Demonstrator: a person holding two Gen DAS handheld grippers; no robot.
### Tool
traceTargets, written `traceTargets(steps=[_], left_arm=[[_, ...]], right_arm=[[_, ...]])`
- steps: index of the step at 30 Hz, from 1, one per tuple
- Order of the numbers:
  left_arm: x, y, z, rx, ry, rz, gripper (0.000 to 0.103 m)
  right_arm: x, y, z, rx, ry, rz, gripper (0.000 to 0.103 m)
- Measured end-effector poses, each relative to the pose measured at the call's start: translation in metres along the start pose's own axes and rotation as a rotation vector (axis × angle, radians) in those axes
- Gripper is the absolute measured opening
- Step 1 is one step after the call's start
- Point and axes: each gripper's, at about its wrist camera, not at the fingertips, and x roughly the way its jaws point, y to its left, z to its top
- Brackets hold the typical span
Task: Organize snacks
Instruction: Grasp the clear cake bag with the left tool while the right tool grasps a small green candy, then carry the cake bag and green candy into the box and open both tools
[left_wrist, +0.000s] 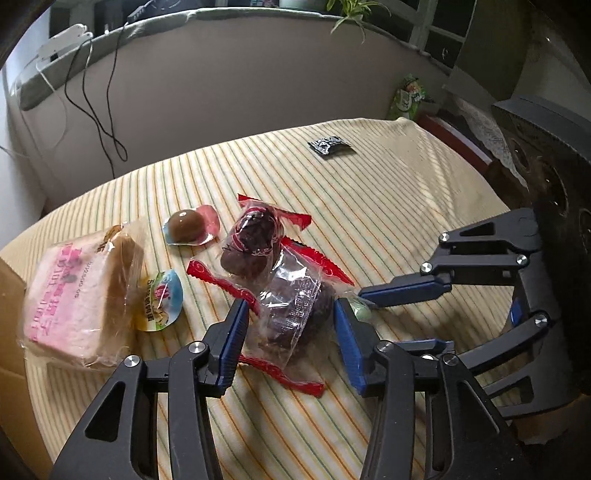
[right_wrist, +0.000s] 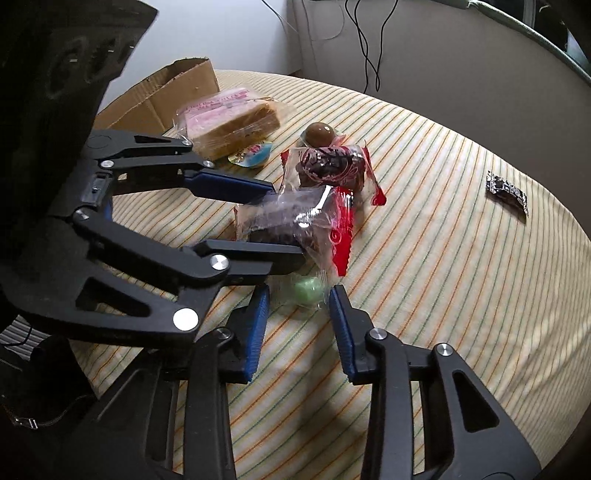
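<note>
A brown cake in a clear, red-edged wrapper (left_wrist: 291, 317) lies on the striped cloth (left_wrist: 406, 192). My left gripper (left_wrist: 291, 304) stands over it with both blue pads against the wrapper's sides. In the right wrist view the left gripper (right_wrist: 286, 221) reaches in from the left around the same cake (right_wrist: 273, 225). A small green candy (right_wrist: 308, 291) in clear wrap sits just right of the cake. My right gripper (right_wrist: 299, 290) straddles it, with a gap on the left side. A second wrapped cake (left_wrist: 251, 240) lies just behind.
Pink-wrapped bread (left_wrist: 77, 295), a blue round snack pack (left_wrist: 162, 299) and a packed brown egg (left_wrist: 186, 225) lie to the left. A cardboard box (right_wrist: 166, 92) stands beyond the bread. A black sachet (left_wrist: 330, 146) lies alone at the far side. Cables hang on the wall behind.
</note>
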Motion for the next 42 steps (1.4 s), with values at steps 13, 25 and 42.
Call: traceTargets(steps=[13, 25, 42], left_arm=[[-0.023, 0.012, -0.018, -0.094, -0.053, 0.0, 0.036], [-0.053, 0.024, -0.037, -0.154, -0.109, 0.021, 0.035], [-0.13, 0.084, -0.057, -0.268, -0.252, 0.156, 0.035]], right_arm=[[0.004, 0.004, 0.004, -0.015, 0.0, -0.019, 0.029], [-0.006, 0.014, 0.005, -0.011, -0.037, -0.039, 0.014], [-0.039, 0.058, 0.061, -0.065, -0.186, -0.01, 0.014]])
